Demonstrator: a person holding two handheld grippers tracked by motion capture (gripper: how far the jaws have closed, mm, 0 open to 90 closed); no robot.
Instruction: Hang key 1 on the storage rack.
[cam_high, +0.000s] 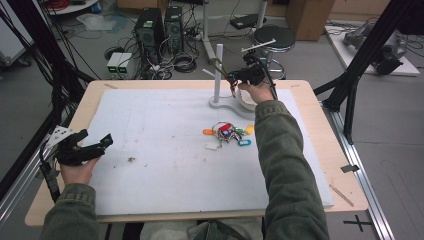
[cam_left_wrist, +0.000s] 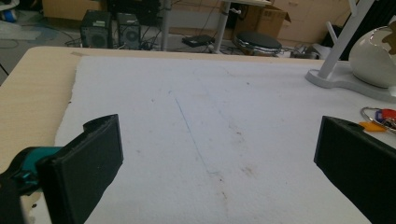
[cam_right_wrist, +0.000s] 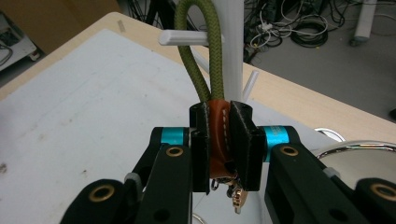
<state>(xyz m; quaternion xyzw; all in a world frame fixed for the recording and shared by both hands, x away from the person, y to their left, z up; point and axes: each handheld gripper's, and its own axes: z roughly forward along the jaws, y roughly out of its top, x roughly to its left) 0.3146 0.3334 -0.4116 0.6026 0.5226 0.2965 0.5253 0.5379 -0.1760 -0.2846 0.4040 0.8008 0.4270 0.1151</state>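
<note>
Keychain with green cord loop (cam_right_wrist: 198, 60) and tan leather tab (cam_right_wrist: 218, 140) is clamped by the tab between the jaws of the right gripper (cam_right_wrist: 219, 147), which stand nearly closed on it; small metal fittings hang below. The loop rises beside the white peg stand (cam_high: 218, 75), close to a side peg (cam_right_wrist: 187, 37); whether it is over the peg or merely against it cannot be told.

Nearest the person, the left gripper (cam_high: 85, 147) rests at the mat's left edge, jaws wide apart and holding nothing, well clear of the work.

Mid-table, a cluster of coloured key tags (cam_high: 227, 132) lies loose on the white mat (cam_high: 160, 165), with open room on all sides.

Farther off, at the stand, risks are judged as follows: the loop may slide off the short peg if let go before it is seated; a sideways pull could tip the stand; the tab may slip from the jaws. The white dome (cam_left_wrist: 376, 56) sits just beside the stand base, and the table's far edge (cam_high: 200, 83) lies close behind, leaving little room there.
</note>
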